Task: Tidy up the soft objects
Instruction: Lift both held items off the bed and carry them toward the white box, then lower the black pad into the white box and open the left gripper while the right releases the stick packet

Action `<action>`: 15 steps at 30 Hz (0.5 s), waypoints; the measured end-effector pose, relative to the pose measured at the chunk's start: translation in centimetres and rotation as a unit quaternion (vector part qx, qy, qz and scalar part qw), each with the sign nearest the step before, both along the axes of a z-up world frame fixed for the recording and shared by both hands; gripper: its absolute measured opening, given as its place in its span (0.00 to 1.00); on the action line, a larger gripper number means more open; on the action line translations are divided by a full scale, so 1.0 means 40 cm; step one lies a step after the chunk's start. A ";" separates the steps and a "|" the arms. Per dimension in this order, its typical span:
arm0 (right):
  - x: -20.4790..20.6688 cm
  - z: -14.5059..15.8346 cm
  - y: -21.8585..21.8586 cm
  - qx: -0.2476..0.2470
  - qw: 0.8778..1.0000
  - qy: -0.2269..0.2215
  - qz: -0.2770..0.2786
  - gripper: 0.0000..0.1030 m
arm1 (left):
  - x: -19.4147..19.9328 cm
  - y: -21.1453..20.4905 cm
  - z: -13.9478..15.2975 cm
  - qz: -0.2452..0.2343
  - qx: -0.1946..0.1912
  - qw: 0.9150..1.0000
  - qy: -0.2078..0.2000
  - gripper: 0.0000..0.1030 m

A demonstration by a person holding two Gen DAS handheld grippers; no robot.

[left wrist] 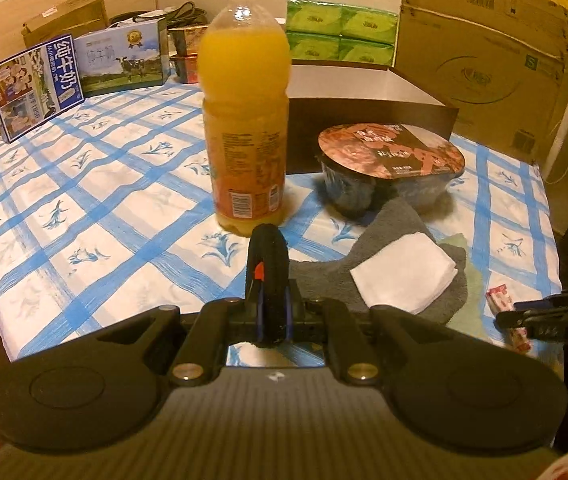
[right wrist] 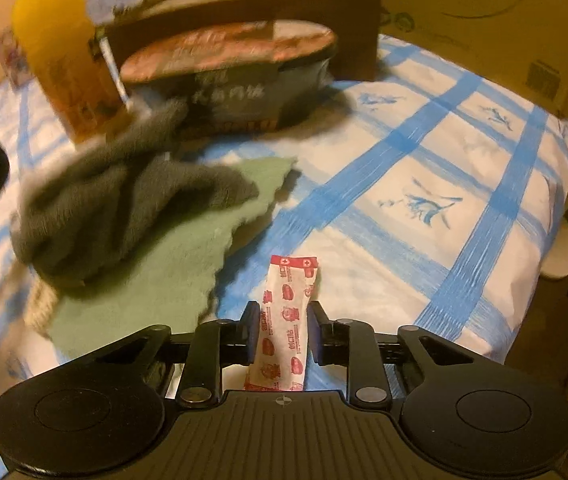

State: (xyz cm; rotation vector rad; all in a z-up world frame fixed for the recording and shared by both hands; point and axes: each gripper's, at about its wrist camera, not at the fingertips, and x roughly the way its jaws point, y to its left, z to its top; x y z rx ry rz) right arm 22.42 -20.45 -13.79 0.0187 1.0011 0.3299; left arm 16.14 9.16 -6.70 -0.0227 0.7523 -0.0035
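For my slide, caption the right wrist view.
Right tool straddling a red-and-white packet beside grey and green cloths.

The right gripper (right wrist: 281, 334) points down at a counter covered with a white cloth with blue checks and blue flower prints (right wrist: 424, 200). Between its two black fingers (right wrist: 318, 330) stands a long white paper packet with red prints (right wrist: 286, 320); the fingers are close to its sides, but a firm press cannot be told. To the left lies a crumpled grey fluffy towel (right wrist: 123, 208) on top of a flat pale green cloth with a wavy edge (right wrist: 155, 280). Behind them stand a round dark instant noodle bowl with a printed lid (right wrist: 227, 80) and a blurred plastic bottle of orange juice (right wrist: 59, 52). A dark brown open box (right wrist: 356, 36) stands behind the bowl.
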 end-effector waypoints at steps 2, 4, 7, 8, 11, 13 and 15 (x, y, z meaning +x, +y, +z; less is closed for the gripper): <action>0.008 0.023 -0.019 0.019 1.000 -0.006 -0.005 0.25 | -0.001 0.013 0.003 0.003 -0.005 1.000 -0.002 0.09; 0.014 0.049 -0.036 0.041 0.999 -0.014 -0.008 0.25 | 0.001 0.026 0.004 0.006 -0.006 1.000 -0.005 0.09; 0.028 0.091 -0.058 0.070 0.997 -0.025 -0.012 0.25 | 0.009 0.049 0.010 0.010 -0.001 1.000 -0.012 0.09; 0.033 0.106 -0.061 0.077 0.997 -0.028 -0.013 0.25 | 0.012 0.058 0.012 0.011 -0.001 1.000 -0.014 0.09; 0.053 0.150 -0.061 0.093 0.995 -0.042 -0.011 0.25 | 0.031 0.092 0.021 0.013 0.002 1.000 -0.023 0.09; 0.073 0.182 -0.054 0.103 0.993 -0.052 -0.004 0.25 | 0.051 0.115 0.030 0.011 0.009 0.999 -0.030 0.09; 0.093 0.209 -0.042 0.116 0.991 -0.060 0.001 0.25 | 0.074 0.136 0.039 0.009 0.014 0.999 -0.037 0.09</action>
